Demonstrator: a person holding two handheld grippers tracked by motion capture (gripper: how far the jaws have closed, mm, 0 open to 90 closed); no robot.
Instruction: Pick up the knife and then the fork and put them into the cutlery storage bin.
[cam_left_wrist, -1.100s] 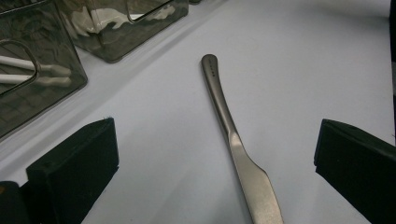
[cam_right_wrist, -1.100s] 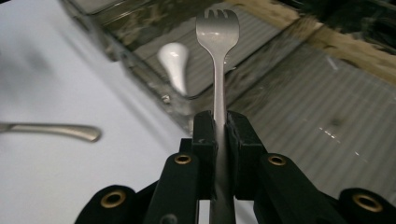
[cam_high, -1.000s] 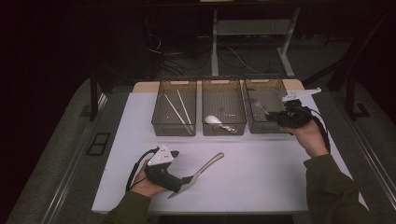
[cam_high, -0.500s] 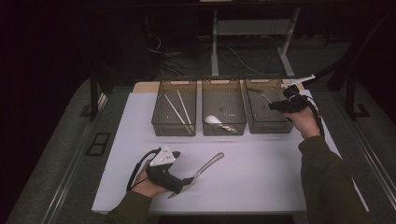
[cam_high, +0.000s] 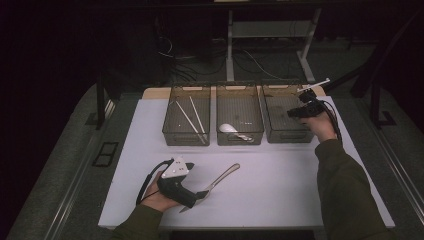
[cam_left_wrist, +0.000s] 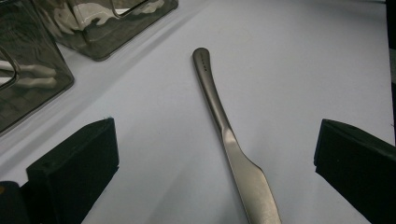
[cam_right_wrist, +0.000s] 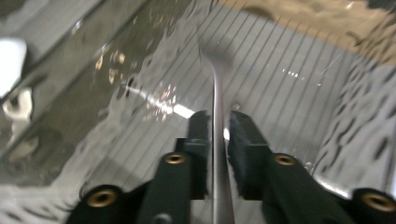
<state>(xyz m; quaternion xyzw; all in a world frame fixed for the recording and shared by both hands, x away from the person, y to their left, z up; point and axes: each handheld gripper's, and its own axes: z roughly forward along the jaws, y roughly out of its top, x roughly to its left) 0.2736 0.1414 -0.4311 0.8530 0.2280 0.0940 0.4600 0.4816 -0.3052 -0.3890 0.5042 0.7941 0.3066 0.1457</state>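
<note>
Dim lab or test room: white table (cam_high: 280, 200) amid dark surroundings, loose cables (cam_high: 200, 60) on far floor, metal desk legs (cam_high: 230, 45) behind.

White table (cam_high: 280, 200), with three clear bins in a row along its far edge: left bin (cam_high: 172, 137), middle bin (cam_high: 239, 140) and right bin (cam_high: 290, 136), standing side by side with narrow gaps between them. Two pale chopsticks (cam_high: 192, 117) lie slantwise in the left bin; a white spoon (cam_high: 229, 128) lies near the front wall of the middle bin. Beyond the far edge, dark cables (cam_high: 250, 60) trail on the floor around a white desk leg (cam_high: 230, 45).
</note>
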